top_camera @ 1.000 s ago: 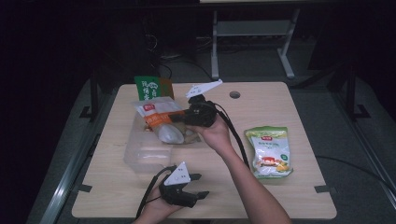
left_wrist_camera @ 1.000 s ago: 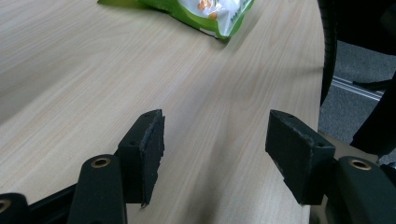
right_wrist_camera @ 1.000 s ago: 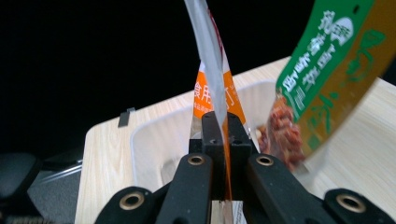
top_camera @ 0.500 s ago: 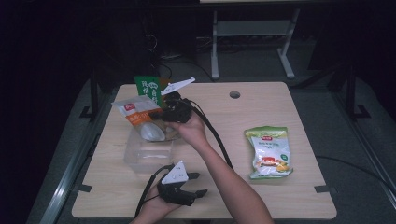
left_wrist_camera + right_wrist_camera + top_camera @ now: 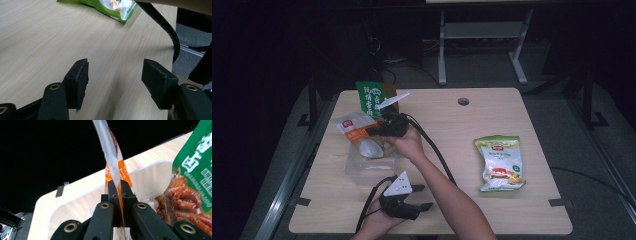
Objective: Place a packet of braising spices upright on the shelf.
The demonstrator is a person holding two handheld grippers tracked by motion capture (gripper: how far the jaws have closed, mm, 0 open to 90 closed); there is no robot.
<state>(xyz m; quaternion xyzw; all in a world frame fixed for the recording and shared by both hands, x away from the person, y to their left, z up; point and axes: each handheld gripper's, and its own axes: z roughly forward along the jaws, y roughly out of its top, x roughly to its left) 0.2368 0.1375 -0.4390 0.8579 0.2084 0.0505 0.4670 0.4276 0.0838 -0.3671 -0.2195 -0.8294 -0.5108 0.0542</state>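
Pale wood covers the surface point(image 5: 532, 120), which has a round hole near its far edge; the room around is dark, with a metal frame behind. A green-yellow snack bag point(image 5: 500, 162) lies toward the right edge. The left gripper point(image 5: 412, 204) rests near the near edge, jaws spread with nothing between. The right gripper point(image 5: 117, 192) pinches an orange-white packet point(image 5: 356, 127) over the clear container point(image 5: 367, 167) near the left edge. A green pouch point(image 5: 371, 98) is partly hidden behind it. Compared with a second ago, the packet has moved leftward.
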